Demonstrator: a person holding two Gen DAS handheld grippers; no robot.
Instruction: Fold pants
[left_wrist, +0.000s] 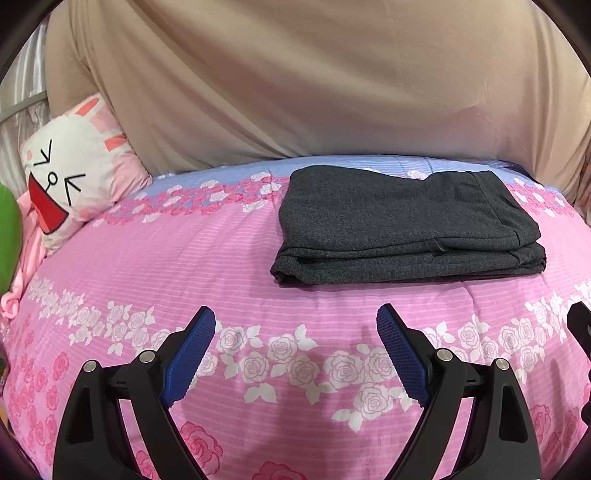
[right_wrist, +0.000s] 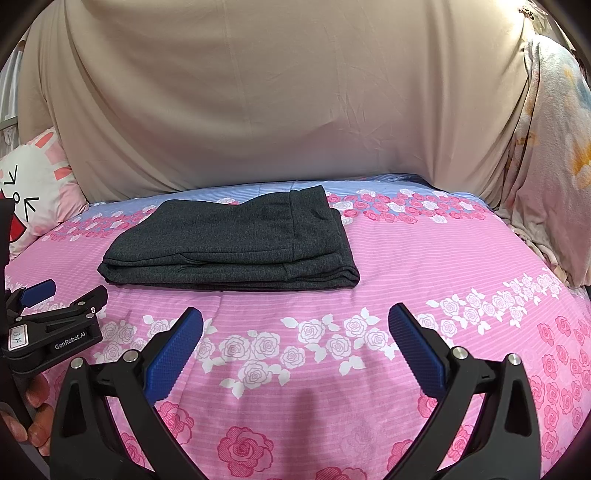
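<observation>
Dark grey pants lie folded in a neat stack on the pink floral bedspread; they also show in the right wrist view. My left gripper is open and empty, held above the bedspread in front of the pants, a little left of them. My right gripper is open and empty, in front of the pants' right end. The left gripper also shows at the left edge of the right wrist view, open.
A beige sheet hangs behind the bed. A white and pink rabbit cushion lies at the far left. A floral quilt is piled at the right. A green object sits at the left edge.
</observation>
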